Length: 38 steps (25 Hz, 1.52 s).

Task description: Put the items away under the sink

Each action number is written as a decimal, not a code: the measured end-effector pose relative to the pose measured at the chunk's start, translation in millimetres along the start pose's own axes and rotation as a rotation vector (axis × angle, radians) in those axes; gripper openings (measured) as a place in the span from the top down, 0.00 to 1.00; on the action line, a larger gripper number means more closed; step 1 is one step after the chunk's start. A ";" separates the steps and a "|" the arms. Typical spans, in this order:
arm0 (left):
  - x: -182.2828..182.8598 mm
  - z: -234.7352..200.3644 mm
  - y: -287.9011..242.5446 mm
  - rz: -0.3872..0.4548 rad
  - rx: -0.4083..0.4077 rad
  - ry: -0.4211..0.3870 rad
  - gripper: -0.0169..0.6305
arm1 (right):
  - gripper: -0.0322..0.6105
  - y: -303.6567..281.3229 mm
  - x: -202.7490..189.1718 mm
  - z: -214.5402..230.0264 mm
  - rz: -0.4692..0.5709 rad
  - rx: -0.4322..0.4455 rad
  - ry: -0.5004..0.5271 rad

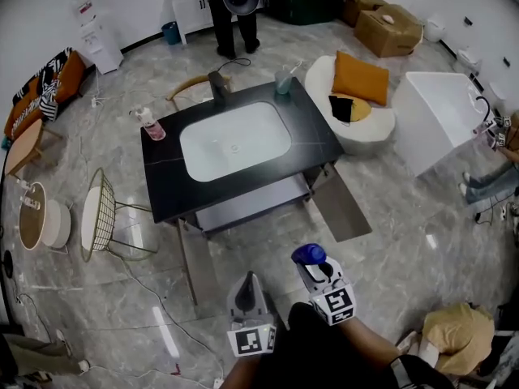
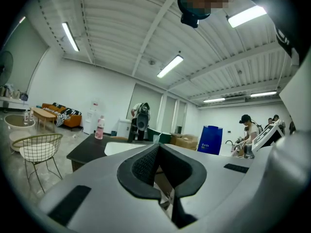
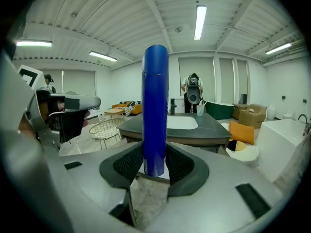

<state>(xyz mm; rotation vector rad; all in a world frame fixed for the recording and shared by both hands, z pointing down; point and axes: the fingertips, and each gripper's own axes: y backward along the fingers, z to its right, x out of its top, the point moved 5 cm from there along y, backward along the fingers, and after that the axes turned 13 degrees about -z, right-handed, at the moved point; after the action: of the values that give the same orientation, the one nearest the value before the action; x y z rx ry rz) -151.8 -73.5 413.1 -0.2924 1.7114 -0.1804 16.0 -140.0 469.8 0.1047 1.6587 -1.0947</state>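
A tall blue bottle [image 3: 155, 106] stands upright between the pads of my right gripper [image 3: 155, 166], which is shut on it. From the head view its blue cap [image 1: 309, 254] shows just above that gripper [image 1: 313, 267]. My left gripper [image 1: 248, 282] hangs beside it with jaws together and nothing held [image 2: 159, 152]. Ahead is the black counter [image 1: 166, 181] with a white sink basin [image 1: 235, 140]. Below it both cabinet doors [image 1: 340, 205] are swung open, showing a pale shelf [image 1: 251, 205]. A pink bottle [image 1: 151, 125] and a clear cup [image 1: 283, 81] stand on the counter.
A wire chair [image 1: 101, 217] and round side tables [image 1: 40, 217] stand left of the counter. A white armchair with an orange cushion [image 1: 357, 79] and a white tub [image 1: 442, 112] are on the right. A person [image 1: 235, 6] stands behind the counter. Cables lie on the floor [image 1: 154, 298].
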 end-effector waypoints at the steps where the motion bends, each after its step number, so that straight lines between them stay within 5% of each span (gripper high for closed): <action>1: -10.0 -3.4 -9.0 0.001 -0.002 0.004 0.95 | 0.72 -13.4 -8.7 2.6 -0.003 0.000 -0.006; 10: -126.0 -46.3 -103.7 0.013 0.012 0.063 0.95 | 0.72 -155.4 -100.4 36.4 0.003 -0.026 -0.022; 14: -178.2 -59.9 -133.8 0.026 -0.010 -0.017 0.95 | 0.72 -207.6 -137.0 52.0 0.006 -0.047 -0.021; 18: -224.3 -68.2 -163.8 0.034 -0.030 0.038 0.95 | 0.72 -258.3 -173.8 63.1 0.015 -0.054 -0.023; 24: -292.3 -83.0 -192.7 0.049 -0.045 -0.042 0.95 | 0.72 -315.1 -222.9 74.0 0.039 -0.088 -0.038; 28: -311.2 -88.4 -204.2 0.069 -0.066 -0.001 0.95 | 0.72 -342.7 -241.2 78.2 0.045 -0.101 -0.051; 38: -330.8 -100.6 -230.0 0.079 -0.105 -0.055 0.95 | 0.72 -386.1 -257.3 95.4 0.034 -0.135 -0.067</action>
<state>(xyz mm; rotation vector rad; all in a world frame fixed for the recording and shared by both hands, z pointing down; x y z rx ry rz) -183.4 -200.3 807.3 -0.3041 1.6772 -0.0238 -29.3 -312.9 908.5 0.0085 1.6593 -0.9486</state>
